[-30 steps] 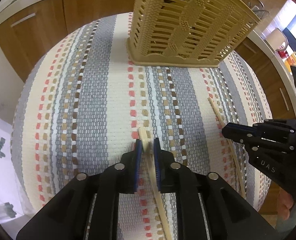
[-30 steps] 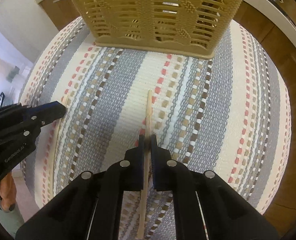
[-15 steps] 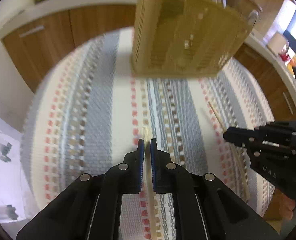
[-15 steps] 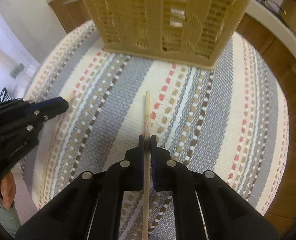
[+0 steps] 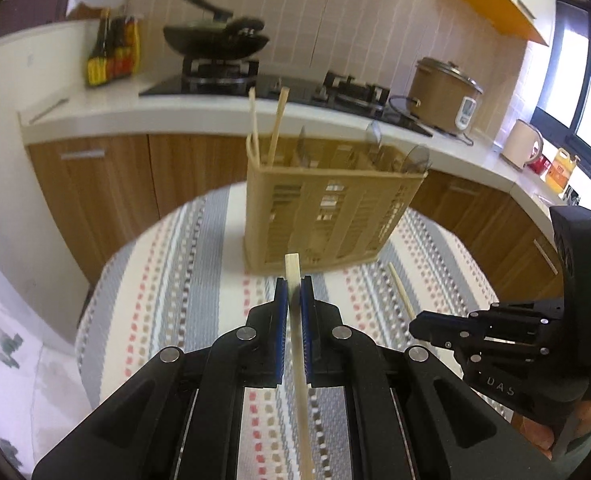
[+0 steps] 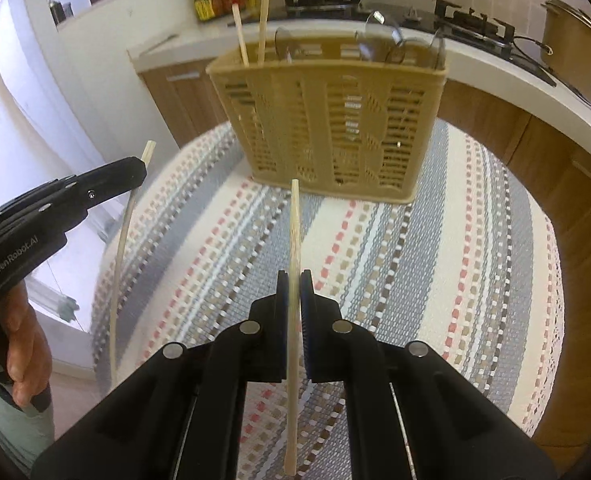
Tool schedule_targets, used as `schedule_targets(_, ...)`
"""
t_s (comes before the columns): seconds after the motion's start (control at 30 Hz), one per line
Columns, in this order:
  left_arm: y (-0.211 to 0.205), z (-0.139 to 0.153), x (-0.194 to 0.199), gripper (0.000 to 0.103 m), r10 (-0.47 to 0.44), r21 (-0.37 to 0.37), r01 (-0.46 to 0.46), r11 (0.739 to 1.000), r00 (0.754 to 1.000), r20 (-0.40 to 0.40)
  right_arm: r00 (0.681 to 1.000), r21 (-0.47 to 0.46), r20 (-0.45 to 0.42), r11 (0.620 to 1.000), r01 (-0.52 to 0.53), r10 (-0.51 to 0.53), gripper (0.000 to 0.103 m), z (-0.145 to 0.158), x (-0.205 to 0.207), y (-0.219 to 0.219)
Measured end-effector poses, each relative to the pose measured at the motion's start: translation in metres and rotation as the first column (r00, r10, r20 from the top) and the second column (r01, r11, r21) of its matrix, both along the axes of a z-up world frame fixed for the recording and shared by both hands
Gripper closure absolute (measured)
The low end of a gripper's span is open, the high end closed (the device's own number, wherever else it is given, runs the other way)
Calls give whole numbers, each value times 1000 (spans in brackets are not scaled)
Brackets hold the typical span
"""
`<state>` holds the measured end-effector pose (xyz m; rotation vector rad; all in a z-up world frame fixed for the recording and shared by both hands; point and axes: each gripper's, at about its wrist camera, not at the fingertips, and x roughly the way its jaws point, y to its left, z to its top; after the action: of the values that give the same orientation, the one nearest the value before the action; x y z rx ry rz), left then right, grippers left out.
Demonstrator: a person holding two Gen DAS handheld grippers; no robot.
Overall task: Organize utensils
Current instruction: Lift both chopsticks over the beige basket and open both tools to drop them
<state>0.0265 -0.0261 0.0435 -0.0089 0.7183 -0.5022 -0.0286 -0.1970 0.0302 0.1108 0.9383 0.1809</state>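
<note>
My left claw clamped on chopstick, right claw on second chopstick. Caddy ahead holds two chopsticks, probably spoons. Both inserts left.

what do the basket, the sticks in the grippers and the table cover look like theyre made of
Basket: likely moulded plastic, matt beige, with even slots and a moulded pattern.
Chopstick in the left gripper and chopstick in the right gripper: pale wood or bamboo, seemingly unvarnished, with a dull surface.
Table cover: woven fabric, with visible weave and stripes in grey, cream and red.
</note>
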Motion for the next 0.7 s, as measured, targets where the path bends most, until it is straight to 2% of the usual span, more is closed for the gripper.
schedule_targets(0.07, -4, 9, -8, 99, 9, 18, -11, 1000, 998, 62, 1000, -10, 23, 1000, 7, -7, 99, 3, 1, 2)
schedule_targets(0.2, -10, 23, -17, 99, -2, 12, 1, 1000, 991, 136, 997, -27, 71, 999, 27, -25, 99, 12, 2, 0)
schedule_targets(0.43, -23, 60, -24, 99, -1, -6, 3, 1000, 963, 268, 981, -25, 183, 997, 71, -66, 99, 51, 1, -15)
schedule_targets(0.53, -28, 77, -30, 98, 1, -33, 11, 999, 937, 350, 971, -16, 227, 997, 81, -75, 99, 67, 3, -21)
schedule_targets(0.6, -32, 90, -34, 98, 1, -49, 21, 999, 911, 412, 961, -14, 264, 996, 91, -84, 99, 78, 6, -25)
schedule_targets(0.7, -39, 105, -31, 98, -1, -68, 36, 997, 886, 463, 943, 21, 317, 995, 96, -98, 99, 94, 13, -31)
